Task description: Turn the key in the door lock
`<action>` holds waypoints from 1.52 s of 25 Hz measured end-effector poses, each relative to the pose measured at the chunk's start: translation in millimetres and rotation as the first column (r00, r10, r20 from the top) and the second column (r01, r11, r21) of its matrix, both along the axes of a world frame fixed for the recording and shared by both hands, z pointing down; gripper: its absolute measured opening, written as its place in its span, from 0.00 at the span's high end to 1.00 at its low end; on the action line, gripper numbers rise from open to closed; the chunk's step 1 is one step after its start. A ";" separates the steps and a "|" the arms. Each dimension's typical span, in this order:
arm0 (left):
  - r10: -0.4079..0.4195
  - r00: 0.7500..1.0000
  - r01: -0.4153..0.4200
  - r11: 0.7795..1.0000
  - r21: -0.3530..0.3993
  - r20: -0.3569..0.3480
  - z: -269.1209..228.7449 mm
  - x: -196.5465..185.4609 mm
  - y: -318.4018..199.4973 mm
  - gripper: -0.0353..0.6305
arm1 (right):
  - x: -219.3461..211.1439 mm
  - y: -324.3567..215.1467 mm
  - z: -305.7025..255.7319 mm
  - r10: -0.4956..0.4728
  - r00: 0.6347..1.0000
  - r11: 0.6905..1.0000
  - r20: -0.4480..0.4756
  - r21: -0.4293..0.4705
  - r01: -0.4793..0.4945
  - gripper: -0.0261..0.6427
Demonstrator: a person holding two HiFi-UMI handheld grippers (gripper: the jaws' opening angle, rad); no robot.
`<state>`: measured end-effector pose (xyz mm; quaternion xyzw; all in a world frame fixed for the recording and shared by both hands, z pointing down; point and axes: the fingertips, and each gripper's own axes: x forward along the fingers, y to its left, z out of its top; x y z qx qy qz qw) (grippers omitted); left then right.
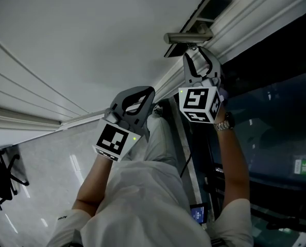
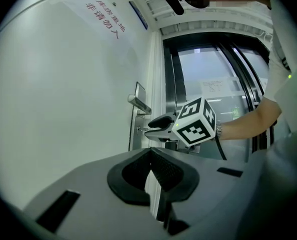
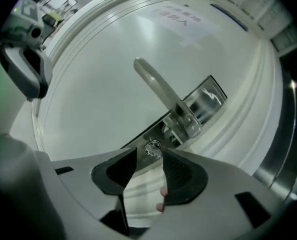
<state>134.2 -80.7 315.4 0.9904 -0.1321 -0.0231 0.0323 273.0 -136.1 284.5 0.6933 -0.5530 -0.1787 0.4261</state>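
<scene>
Right gripper view first: my right gripper (image 3: 149,155) has its jaws apart and grips nothing. The key (image 3: 152,147) sits in the lock just ahead of the tips, in line with the gap between them, and no pad presses on it (as far as I can make out). Beyond the key, the handle (image 3: 161,91) juts up and away from the jaws. My left gripper (image 2: 151,154) has its jaws together, empty, held back from the door (image 2: 63,84), with the right gripper ahead of it by the handle.

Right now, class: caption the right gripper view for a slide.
Open right gripper faces the key below the door handle.
</scene>
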 end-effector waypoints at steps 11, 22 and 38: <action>-0.038 0.999 0.038 0.999 -0.020 0.001 4.1 -11.3 -12.4 0.94 | 5.7 -20.2 5.3 -0.017 0.961 0.998 -0.274 -0.059 0.001 0.82; -0.046 0.999 0.046 0.999 -0.028 0.000 5.3 -13.9 -18.8 0.94 | 7.3 -23.8 1.9 0.000 0.967 1.000 -0.256 -0.020 -0.006 0.92; -0.051 0.999 0.051 0.998 -0.034 0.005 6.2 -12.8 -19.5 0.94 | 11.7 -24.6 -5.7 0.077 0.978 0.990 0.194 0.100 -0.098 0.94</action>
